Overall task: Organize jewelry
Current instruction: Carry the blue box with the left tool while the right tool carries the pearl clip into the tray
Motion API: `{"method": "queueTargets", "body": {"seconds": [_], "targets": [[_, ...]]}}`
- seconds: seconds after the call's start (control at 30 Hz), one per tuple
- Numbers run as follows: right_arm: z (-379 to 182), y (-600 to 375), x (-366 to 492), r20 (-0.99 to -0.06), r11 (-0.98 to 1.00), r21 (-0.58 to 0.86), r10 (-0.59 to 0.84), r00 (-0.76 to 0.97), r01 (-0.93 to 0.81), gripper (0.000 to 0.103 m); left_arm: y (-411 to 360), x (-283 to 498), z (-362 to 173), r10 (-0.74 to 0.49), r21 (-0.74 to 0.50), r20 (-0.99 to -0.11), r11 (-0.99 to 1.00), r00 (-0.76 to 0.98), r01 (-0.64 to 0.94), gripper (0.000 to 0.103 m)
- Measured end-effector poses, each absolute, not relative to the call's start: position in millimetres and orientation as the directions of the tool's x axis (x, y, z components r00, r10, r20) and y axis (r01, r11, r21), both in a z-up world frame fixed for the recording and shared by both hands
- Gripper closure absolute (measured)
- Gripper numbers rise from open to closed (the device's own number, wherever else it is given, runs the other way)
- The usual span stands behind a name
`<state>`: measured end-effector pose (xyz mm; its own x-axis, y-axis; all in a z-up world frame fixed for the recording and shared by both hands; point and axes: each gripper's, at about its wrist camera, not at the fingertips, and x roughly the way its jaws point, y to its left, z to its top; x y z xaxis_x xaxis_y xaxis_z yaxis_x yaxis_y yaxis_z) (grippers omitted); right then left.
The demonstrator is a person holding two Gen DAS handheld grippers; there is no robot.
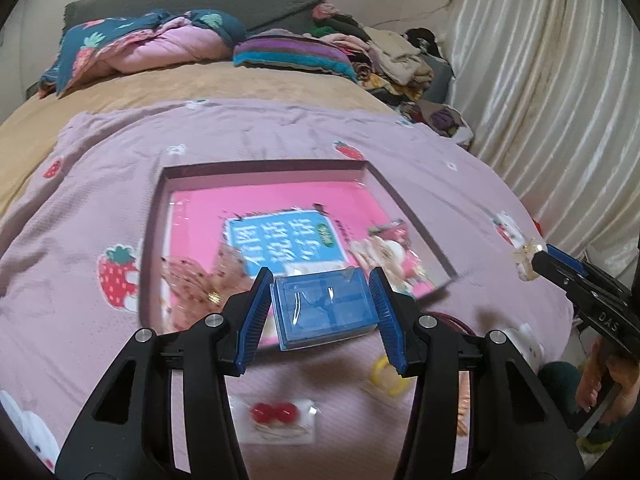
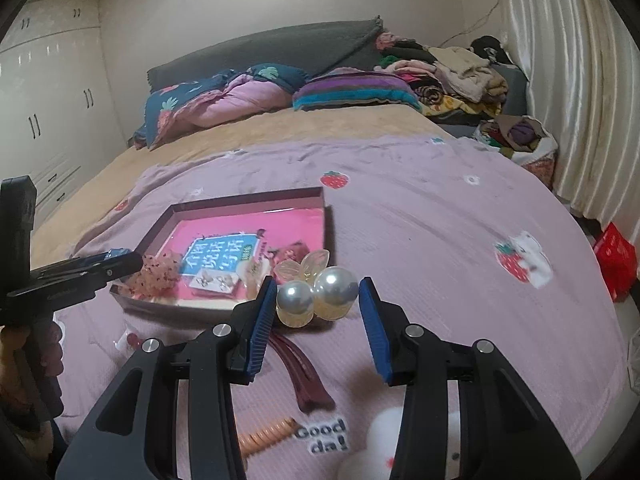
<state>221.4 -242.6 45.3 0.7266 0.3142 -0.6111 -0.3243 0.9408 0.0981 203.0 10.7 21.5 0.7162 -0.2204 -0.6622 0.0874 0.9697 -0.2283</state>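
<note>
Pearl clip (image 2: 318, 296) gripped by right gripper (image 2: 318, 320) near tray's (image 2: 256, 196) front edge; left gripper (image 1: 324, 304) clamps blue box (image 1: 324, 308) above bedspread (image 2: 440, 240).

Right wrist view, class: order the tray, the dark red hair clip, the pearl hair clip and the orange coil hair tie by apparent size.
1. tray
2. dark red hair clip
3. pearl hair clip and orange coil hair tie: look alike, and the coil is partly hidden, so unranked.

A shallow tray (image 2: 328, 216) lies at mid-frame on the bedspread (image 2: 440, 240), with a book (image 2: 224, 256) inside it. In the right wrist view, a hair clip (image 2: 304, 380) and a coil hair tie (image 2: 268, 436) lie below it, lower centre. Pillows (image 2: 344, 92) and heaped clothes (image 2: 460, 68) lie behind, upper right.
</note>
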Motion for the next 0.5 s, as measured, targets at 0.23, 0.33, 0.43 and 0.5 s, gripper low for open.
{"method": "queueTargets", "body": {"seconds": [0.23,0.33,0.43,0.5], "targets": [[41,-217,245,-0.623,0.937,0.083,0.315,0.716,-0.34,0.062,29,220,14,-0.207,-0.235,-0.664,0.97,0.719,0.062,0.062],[36,-207,255,-0.631,0.935,0.078,0.316,0.709,-0.347,0.062,35,229,10,-0.204,-0.236,-0.667,0.97,0.717,0.056,0.062],[30,-197,267,-0.641,0.934,0.078,0.315,0.699,-0.35,0.062,39,240,5,-0.199,-0.237,-0.673,0.97,0.712,0.047,0.062],[26,-191,274,-0.648,0.932,0.082,0.319,0.692,-0.353,0.062,42,247,2,-0.199,-0.244,-0.677,0.969,0.709,0.039,0.062]]}}
